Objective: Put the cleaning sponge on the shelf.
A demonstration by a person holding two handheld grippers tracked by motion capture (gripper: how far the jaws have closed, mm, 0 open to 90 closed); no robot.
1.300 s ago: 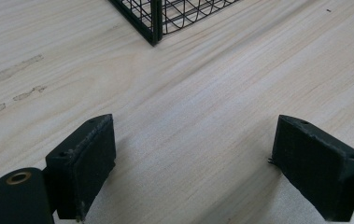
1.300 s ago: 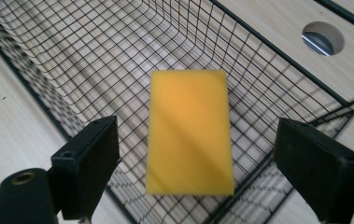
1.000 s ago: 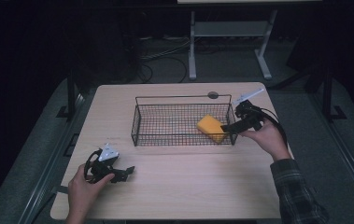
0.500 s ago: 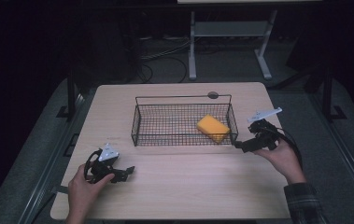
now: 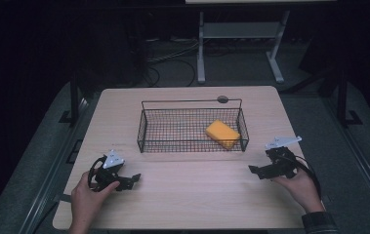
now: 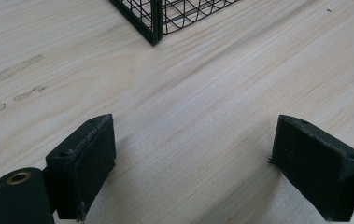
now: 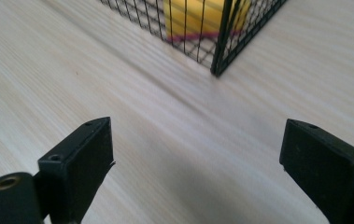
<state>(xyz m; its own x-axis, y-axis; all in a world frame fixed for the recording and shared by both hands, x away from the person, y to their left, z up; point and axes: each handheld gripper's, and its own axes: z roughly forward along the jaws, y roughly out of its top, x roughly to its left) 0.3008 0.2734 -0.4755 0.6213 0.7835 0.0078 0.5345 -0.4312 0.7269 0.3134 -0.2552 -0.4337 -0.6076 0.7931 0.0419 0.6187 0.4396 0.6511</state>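
Observation:
A black wire basket (image 5: 146, 132) stands in the middle of the wooden table (image 5: 192, 195). Inside it, at the right end, lies a yellow sponge (image 5: 222, 133), also seen through the mesh as a yellow sponge (image 7: 188, 16) with a pink underside. My left gripper (image 5: 133, 181) rests low on the table at front left, open and empty, with the basket corner (image 6: 153, 28) ahead of its jaws. My right gripper (image 5: 255, 171) sits at front right, open and empty, just outside the basket's near right corner (image 7: 221, 51).
A small dark round disc (image 5: 222, 99) lies behind the basket near the table's far edge. A white stand's legs (image 5: 201, 58) rise on the dark floor beyond the table. Bare wood lies between the two grippers.
My right gripper has let go of the sponge, which now lies in the basket, and has drawn back toward the table's front right. The left gripper has stayed put.

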